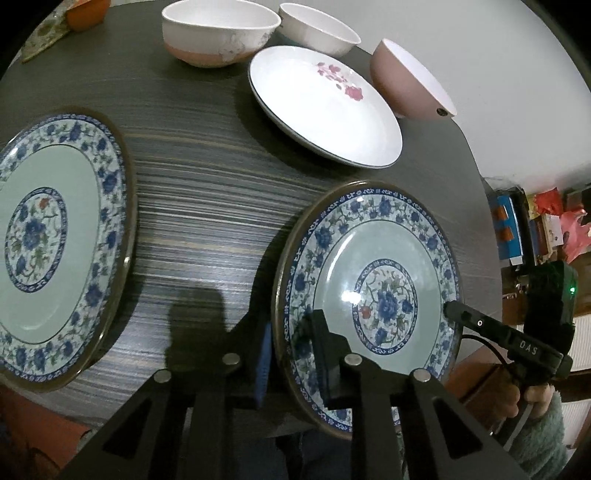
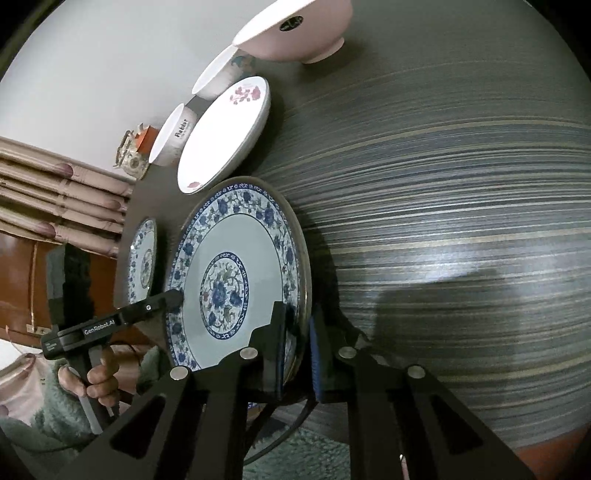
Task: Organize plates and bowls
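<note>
A blue-flowered plate (image 1: 373,273) (image 2: 240,273) is held by its rim on both sides and tilted above the dark striped table (image 1: 207,221). My left gripper (image 1: 291,354) is shut on its left rim. My right gripper (image 2: 299,347) is shut on its right rim; its fingertip (image 1: 456,310) shows on the far rim in the left wrist view. A second blue-flowered plate (image 1: 51,243) (image 2: 142,258) lies on the table to the left. A white plate with pink flowers (image 1: 325,107) (image 2: 225,133) lies further back.
A large white-and-pink bowl (image 1: 218,33), a white bowl (image 1: 317,33) and a pink bowl (image 1: 410,81) (image 2: 295,33) stand at the back. The table edge (image 1: 487,236) runs at the right. An orange object (image 1: 86,13) sits back left.
</note>
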Demonstrator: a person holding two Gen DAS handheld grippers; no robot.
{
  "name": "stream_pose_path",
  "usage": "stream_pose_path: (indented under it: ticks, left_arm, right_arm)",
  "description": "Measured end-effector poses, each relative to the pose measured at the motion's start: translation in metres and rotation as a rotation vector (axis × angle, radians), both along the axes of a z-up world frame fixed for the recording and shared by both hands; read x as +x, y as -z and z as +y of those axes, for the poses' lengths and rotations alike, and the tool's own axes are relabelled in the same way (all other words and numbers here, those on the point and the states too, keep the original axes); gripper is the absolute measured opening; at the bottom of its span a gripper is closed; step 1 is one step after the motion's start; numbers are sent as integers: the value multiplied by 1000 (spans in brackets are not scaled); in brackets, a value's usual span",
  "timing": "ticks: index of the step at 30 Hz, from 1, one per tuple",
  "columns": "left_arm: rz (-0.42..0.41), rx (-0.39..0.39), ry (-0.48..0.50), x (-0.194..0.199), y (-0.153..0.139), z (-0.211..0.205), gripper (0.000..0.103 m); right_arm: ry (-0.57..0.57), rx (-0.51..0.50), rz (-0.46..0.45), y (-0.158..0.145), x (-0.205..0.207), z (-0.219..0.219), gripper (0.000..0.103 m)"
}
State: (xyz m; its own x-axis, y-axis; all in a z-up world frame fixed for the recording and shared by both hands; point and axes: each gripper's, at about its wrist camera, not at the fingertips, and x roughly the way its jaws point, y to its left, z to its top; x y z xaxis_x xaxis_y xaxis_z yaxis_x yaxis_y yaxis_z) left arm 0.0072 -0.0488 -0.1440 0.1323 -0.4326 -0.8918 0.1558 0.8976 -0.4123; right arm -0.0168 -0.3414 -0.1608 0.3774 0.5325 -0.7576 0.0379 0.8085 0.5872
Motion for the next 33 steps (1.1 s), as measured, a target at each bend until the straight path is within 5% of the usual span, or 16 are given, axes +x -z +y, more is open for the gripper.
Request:
stream_pose_path:
  ticks: [11, 22, 33]
  left_arm:
    - [-78, 2, -63, 3, -34, 40, 20]
    - [-149, 59, -220, 18, -62, 145, 20]
    - [-138, 80, -381, 25, -52, 229, 20]
  right_arm:
    - [-43, -4, -53, -29, 13, 37, 12]
    - [-172, -4, -83, -50, 62, 130, 13]
    - [-277, -7, -73, -45, 103, 220, 13]
